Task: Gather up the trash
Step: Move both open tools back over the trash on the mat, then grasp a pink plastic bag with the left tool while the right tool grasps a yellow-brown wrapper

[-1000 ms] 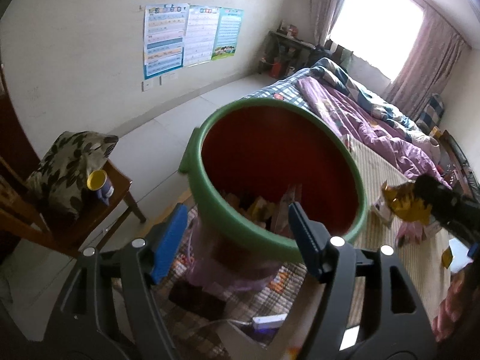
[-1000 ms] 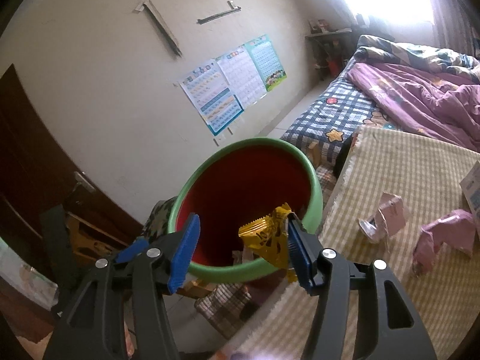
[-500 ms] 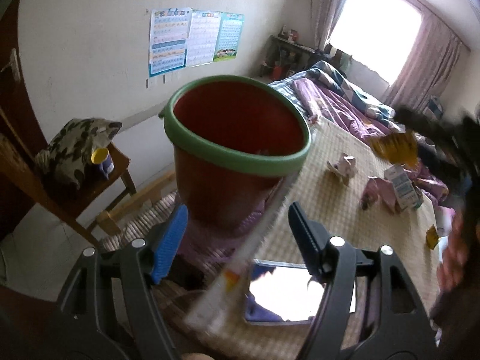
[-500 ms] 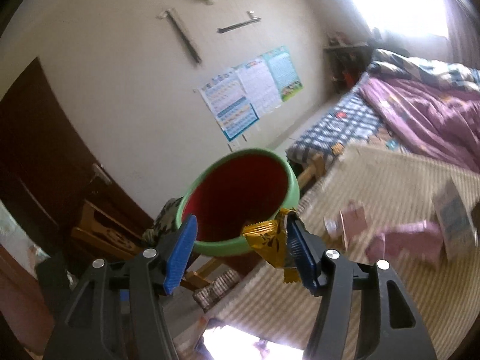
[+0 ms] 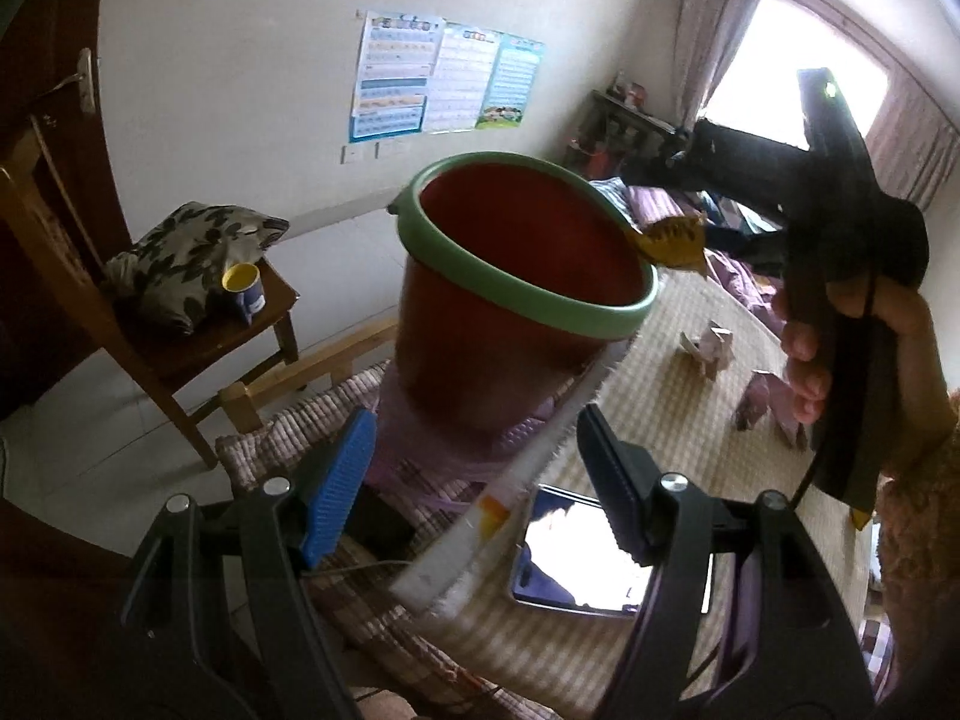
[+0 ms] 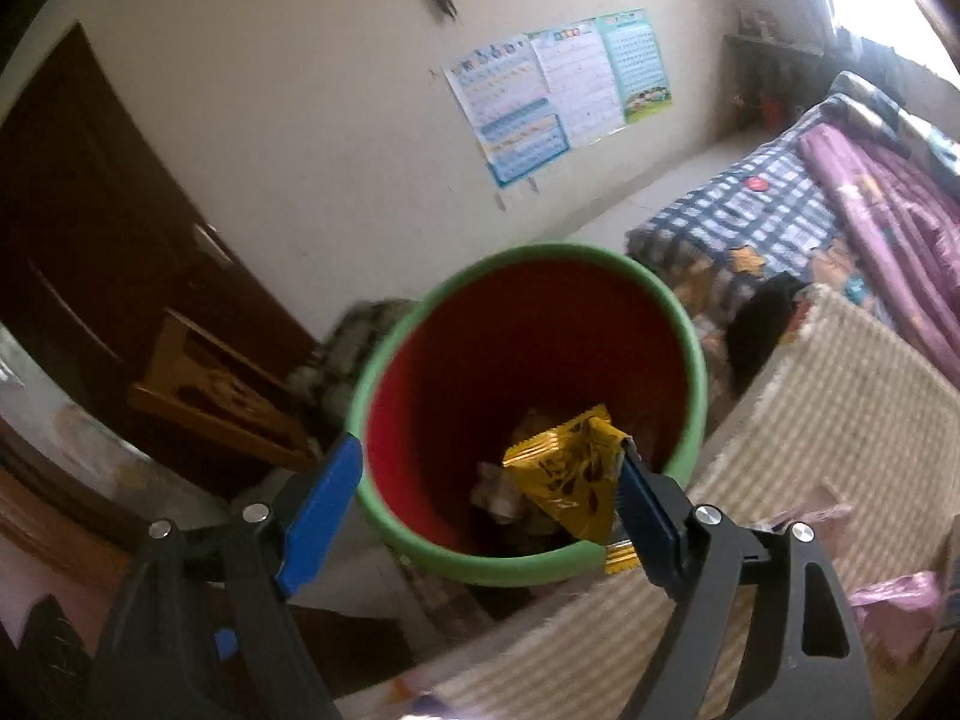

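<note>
A red bin with a green rim stands beside the bed; it also shows in the right wrist view, with trash at its bottom. My right gripper is open above the bin's mouth, and a yellow wrapper still clings to its right finger. In the left wrist view the right gripper hangs at the bin's far rim with the yellow wrapper. My left gripper is open and empty, below and in front of the bin.
Pink crumpled wrappers lie on the striped mat. A phone lies near the left gripper. A wooden chair with a cushion and a cup stands left. A purple blanket covers the bed.
The right gripper has swung over the bin's mouth and now looks down into it, the yellow wrapper still on its finger. The left gripper has dropped lower and back from the bin.
</note>
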Tool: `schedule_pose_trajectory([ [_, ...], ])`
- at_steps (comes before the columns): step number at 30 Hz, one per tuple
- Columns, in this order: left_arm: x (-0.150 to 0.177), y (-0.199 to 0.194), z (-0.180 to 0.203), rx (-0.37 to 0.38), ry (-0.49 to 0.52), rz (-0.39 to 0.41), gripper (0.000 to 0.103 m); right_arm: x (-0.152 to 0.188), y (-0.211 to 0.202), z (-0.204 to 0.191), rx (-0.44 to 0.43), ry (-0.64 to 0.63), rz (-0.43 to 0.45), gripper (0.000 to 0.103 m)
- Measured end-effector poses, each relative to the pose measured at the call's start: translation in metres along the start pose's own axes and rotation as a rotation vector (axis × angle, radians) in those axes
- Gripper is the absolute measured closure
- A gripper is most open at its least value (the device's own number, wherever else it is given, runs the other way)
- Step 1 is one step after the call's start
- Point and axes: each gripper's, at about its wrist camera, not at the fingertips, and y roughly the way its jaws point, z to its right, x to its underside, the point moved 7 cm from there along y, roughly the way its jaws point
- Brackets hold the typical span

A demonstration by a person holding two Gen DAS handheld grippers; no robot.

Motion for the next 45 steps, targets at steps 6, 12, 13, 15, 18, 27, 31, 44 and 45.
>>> schedule_pose_trajectory([
  [6, -0.002, 0.013, -0.005, 0.006, -0.004, -0.026, 0.036, 0.009, 0.016, 0.002, -0.028, 0.000, -0.064, 0.023],
  [12, -0.004, 0.019, -0.005, 0.021, 0.014, -0.043, 0.036, 0.023, 0.023, 0.019, -0.087, 0.123, -0.095, 0.023],
  [13, -0.004, 0.020, -0.005, 0.024, 0.018, -0.043, 0.036, 0.022, 0.016, 0.020, -0.095, 0.130, -0.076, 0.023],
  [15, -0.007, 0.019, -0.003, 0.028, 0.026, -0.041, 0.036, 0.021, -0.008, 0.020, -0.105, 0.132, -0.011, 0.023],
  [18, -0.010, 0.017, 0.005, 0.044, 0.038, -0.032, 0.036, 0.025, -0.051, 0.022, -0.092, 0.113, 0.076, 0.023],
  [27, 0.005, 0.018, 0.088, 0.196, 0.157, -0.078, 0.036, 0.081, -0.181, 0.092, 0.126, 0.193, 0.286, 0.022],
  [31, 0.009, 0.016, 0.152, 0.302, 0.264, -0.086, 0.029, 0.112, -0.239, 0.142, 0.225, 0.290, 0.359, 0.022],
  [44, 0.006, 0.121, 0.281, 0.334, 0.459, -0.209, 0.023, 0.213, -0.306, 0.248, 0.341, 0.555, 0.403, 0.022],
  [45, 0.009, 0.132, 0.284, 0.322, 0.466, -0.219, 0.023, 0.218, -0.307, 0.255, 0.350, 0.573, 0.398, 0.022],
])
